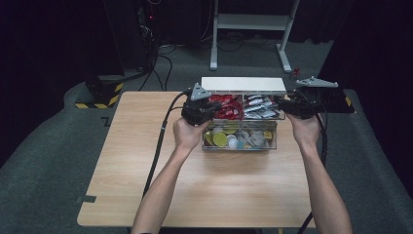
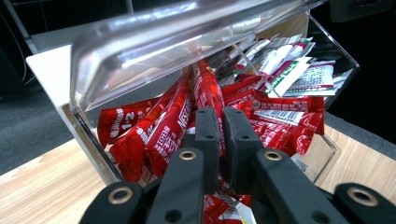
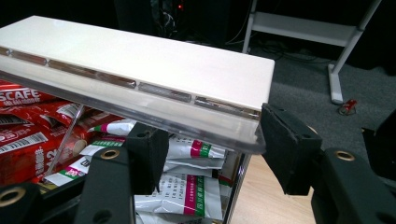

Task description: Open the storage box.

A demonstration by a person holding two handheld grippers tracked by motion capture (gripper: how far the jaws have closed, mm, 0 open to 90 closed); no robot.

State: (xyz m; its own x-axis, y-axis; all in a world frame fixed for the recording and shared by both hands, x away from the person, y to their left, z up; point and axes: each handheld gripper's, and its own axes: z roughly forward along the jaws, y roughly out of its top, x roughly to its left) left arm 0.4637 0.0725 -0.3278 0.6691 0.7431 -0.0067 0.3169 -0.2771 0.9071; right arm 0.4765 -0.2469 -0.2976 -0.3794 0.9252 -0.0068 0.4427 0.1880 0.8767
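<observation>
Counter (image 1: pixel 146 161) nearest us bears a clear organizer box (image 1: pixel 239 140). At its left, our left hand-held gripper (image 2: pixel 220 122) is clamped on a red sachet (image 2: pixel 205 88). At right, our right hand-held gripper (image 3: pixel 210 149) is apart, propping the raised lid (image 3: pixel 140 70). We judge lifting out remains.

A light wooden table (image 1: pixel 229 195) stands on grey carpet (image 1: pixel 44 161) in a dim room with black surroundings. Beyond it rises a white metal stand (image 1: pixel 251 22) (its feet on the carpet), with black cables (image 1: pixel 160 63) and yellow-black hazard tape (image 1: pixel 102 97) nearby.
</observation>
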